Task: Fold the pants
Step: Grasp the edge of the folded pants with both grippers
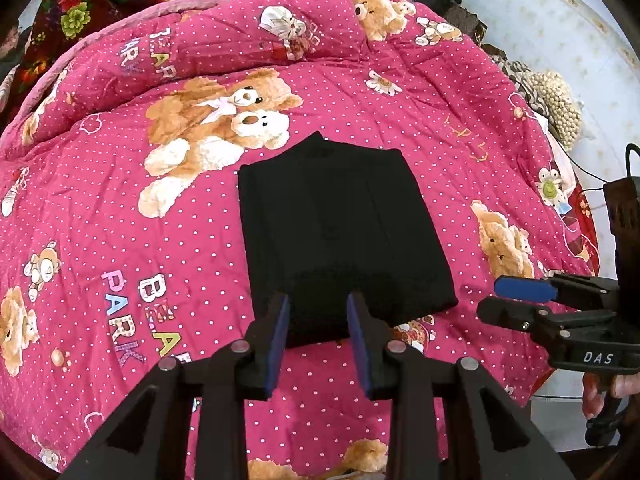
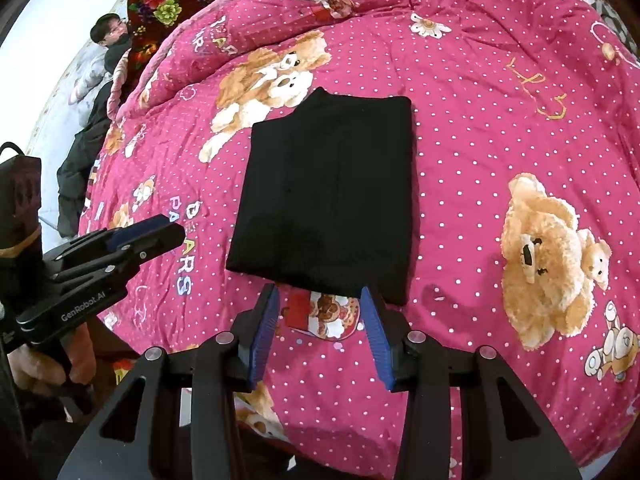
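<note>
Left wrist view, surface: pink dotted quilt (image 1: 120, 208) with teddy-bear prints, covering a bed.
Room: floral red blanket (image 1: 80, 12) at the far edge; pale floor beyond.
Pants: black pants (image 1: 340, 232), folded into a flat rectangle mid-quilt.
Left gripper: left gripper (image 1: 318, 320) tilted steeply down over the near hem, jaws apart, holding nothing.
Right gripper: right gripper (image 2: 320, 308) just short of the hem, jaws spread, empty.
Bystander: a person (image 2: 96, 120) beside the bed.
</note>
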The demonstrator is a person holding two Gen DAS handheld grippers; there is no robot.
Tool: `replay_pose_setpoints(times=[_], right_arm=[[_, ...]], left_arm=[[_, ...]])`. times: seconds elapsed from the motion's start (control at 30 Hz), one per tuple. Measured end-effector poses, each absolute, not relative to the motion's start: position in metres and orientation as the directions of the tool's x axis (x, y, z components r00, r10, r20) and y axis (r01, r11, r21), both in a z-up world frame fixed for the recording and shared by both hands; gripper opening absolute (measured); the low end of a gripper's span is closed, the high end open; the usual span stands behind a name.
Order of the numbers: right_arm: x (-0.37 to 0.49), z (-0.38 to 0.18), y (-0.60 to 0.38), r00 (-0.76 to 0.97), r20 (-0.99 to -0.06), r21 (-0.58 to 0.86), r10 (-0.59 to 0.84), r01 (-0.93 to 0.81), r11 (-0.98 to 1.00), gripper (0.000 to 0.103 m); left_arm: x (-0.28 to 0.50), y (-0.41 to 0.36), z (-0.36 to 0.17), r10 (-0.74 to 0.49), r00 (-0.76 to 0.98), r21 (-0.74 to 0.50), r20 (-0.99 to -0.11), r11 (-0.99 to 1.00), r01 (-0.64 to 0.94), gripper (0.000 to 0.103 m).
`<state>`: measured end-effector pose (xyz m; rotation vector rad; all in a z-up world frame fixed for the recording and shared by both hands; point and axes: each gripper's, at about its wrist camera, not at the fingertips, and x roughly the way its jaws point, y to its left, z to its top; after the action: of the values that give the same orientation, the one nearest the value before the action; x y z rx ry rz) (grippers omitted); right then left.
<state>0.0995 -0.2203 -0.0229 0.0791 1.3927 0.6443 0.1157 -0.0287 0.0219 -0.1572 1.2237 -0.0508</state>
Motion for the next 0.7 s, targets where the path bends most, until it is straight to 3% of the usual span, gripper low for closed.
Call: replay_pose_setpoints(times=[0.23, 0.37, 0.7], right_arm=[[0.117, -0.044, -0.215, 0.016, -0.897, 0.405, 0.441, -0.37, 0.836, 0.055], [0.135, -0.066, -0.211, -0.011, -0.907, 0.398, 0.422, -0.351, 0.847, 0.055], [0.183, -0.111, -0.204, -0.041, -0.923, 0.375, 0.382, -0.306, 0.875, 0.055]], left_arm=[[0.131, -0.015, -0.006, -0.162, 0.311, -0.193, -0.937, 0.979, -0.071, 0.032], [0.145, 0.003, -0.031, -0.186, 0.286, -0.228, -0.94, 0.966, -0.123, 0.043], [0.181, 0.038, -0.087, -0.24, 0.238, -0.292, -0.941, 0.931, -0.219, 0.048]])
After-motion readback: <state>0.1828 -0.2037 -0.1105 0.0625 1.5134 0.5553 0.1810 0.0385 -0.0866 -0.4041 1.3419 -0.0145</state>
